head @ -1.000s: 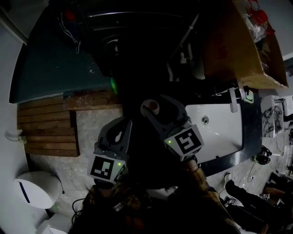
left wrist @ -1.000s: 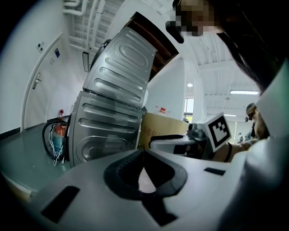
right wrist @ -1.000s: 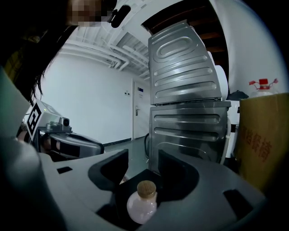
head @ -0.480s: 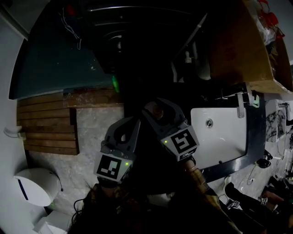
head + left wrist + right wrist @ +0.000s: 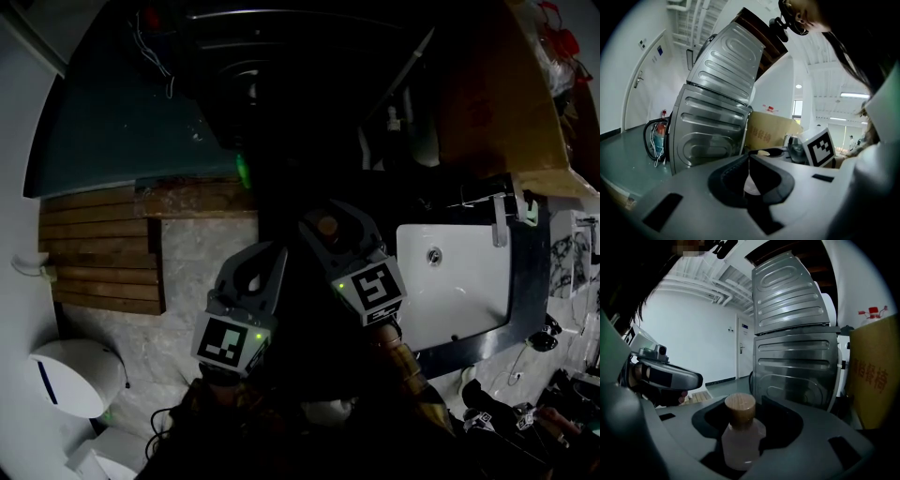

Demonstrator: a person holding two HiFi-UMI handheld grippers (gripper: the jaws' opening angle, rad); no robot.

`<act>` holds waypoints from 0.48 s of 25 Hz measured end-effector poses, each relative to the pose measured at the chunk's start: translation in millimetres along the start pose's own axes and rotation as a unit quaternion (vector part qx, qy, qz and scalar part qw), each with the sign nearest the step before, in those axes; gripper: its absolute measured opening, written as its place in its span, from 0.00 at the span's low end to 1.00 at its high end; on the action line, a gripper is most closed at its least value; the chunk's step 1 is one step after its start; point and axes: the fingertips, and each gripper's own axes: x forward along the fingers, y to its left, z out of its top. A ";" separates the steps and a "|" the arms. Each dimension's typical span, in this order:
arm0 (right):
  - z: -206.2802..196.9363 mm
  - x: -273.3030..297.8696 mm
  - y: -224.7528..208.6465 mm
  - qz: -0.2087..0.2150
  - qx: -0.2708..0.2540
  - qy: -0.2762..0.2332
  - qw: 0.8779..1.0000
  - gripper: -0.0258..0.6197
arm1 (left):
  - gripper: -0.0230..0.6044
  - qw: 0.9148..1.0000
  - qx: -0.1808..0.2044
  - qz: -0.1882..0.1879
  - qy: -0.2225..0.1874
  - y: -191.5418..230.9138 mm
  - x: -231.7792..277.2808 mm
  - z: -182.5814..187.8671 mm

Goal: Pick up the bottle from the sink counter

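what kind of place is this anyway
Probably a laundry or utility area. Two ribbed steel machines stand stacked like a washer and dryer, a white sink sits in a dark counter, and a cardboard box stands next to the machines.

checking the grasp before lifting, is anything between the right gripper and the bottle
Nothing visible does. The bottle sits upright in the right gripper, with the jaws closed on its body. The left gripper is beside it, jaws together and empty.
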 end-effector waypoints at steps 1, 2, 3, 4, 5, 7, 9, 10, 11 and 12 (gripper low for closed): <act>-0.6 0.5 0.2 -0.001 -0.001 -0.001 1.000 0.34 | 0.07 1.000 0.001 0.000 0.000 0.1 -0.3 0.0; -0.9 1.1 0.7 -0.001 0.000 -0.002 1.000 0.34 | 0.07 1.000 0.003 0.001 0.002 0.1 -0.9 -0.5; -0.8 1.5 1.0 -0.001 0.001 -0.003 1.000 0.33 | 0.07 1.000 0.004 0.001 0.003 0.2 -1.5 -0.9; -0.6 1.8 1.1 -0.002 0.000 -0.005 1.000 0.33 | 0.07 1.000 0.005 0.002 0.003 0.4 -2.0 -1.0; -0.4 1.9 1.0 -0.003 -0.002 -0.006 1.000 0.33 | 0.07 1.000 0.004 0.003 0.003 0.7 -2.6 -1.0; -0.3 1.7 1.1 -0.005 -0.008 -0.008 1.000 0.32 | 0.07 1.000 0.002 0.008 0.002 1.9 -4.6 -2.2; -0.4 1.8 1.8 -0.007 -0.015 -0.006 1.000 0.32 | 0.07 1.000 0.002 0.011 0.003 2.8 -6.7 -3.1; -0.3 1.8 2.3 -0.008 -0.019 -0.004 1.000 0.31 | 0.07 1.000 0.003 0.013 0.004 2.7 -7.6 -3.0; -0.1 1.4 2.9 -0.011 -0.025 -0.004 1.000 0.31 | 0.07 1.000 0.004 0.014 0.004 2.4 -8.5 -2.6; 0.0 0.8 3.6 -0.015 -0.032 -0.004 0.999 0.30 | 0.07 1.000 0.004 0.015 0.003 2.0 -9.6 -1.8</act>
